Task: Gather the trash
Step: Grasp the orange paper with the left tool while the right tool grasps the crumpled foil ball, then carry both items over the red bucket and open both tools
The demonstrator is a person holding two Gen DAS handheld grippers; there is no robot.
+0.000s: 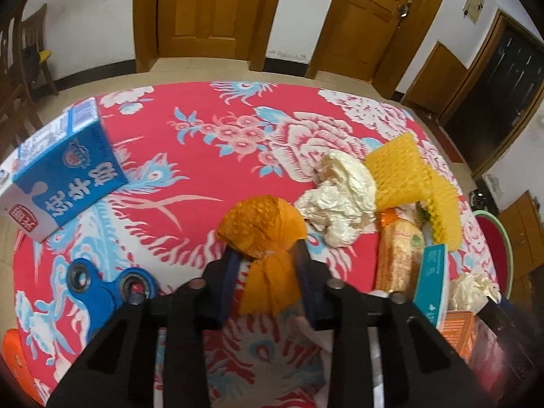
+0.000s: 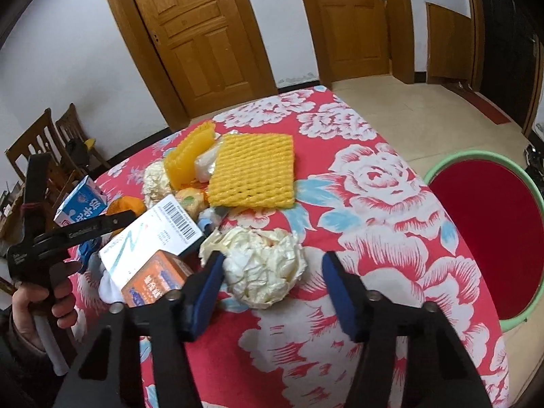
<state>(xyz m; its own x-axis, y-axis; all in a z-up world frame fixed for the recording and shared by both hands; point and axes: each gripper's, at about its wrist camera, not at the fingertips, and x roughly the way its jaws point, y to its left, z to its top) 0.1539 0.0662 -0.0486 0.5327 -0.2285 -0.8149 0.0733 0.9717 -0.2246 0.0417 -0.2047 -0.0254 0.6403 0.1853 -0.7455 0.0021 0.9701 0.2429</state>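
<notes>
Left tool [image 1: 263, 258] pinching orange foam net [image 1: 261, 224] just above tabletop [image 1: 190, 156] — grip sits on narrow bunched waist, soft mesh could slide out on lift. Right tool [image 2: 272, 272] spread wide around crumpled white paper ball [image 2: 261, 268], left pad touching, right pad apart. Risk: uneven closing nudges ball toward teal-white box [image 2: 153, 241] instead of pinching it. Red basin [image 2: 489, 238] beside tabletop looks like drop spot — light trash may miss rim.
</notes>
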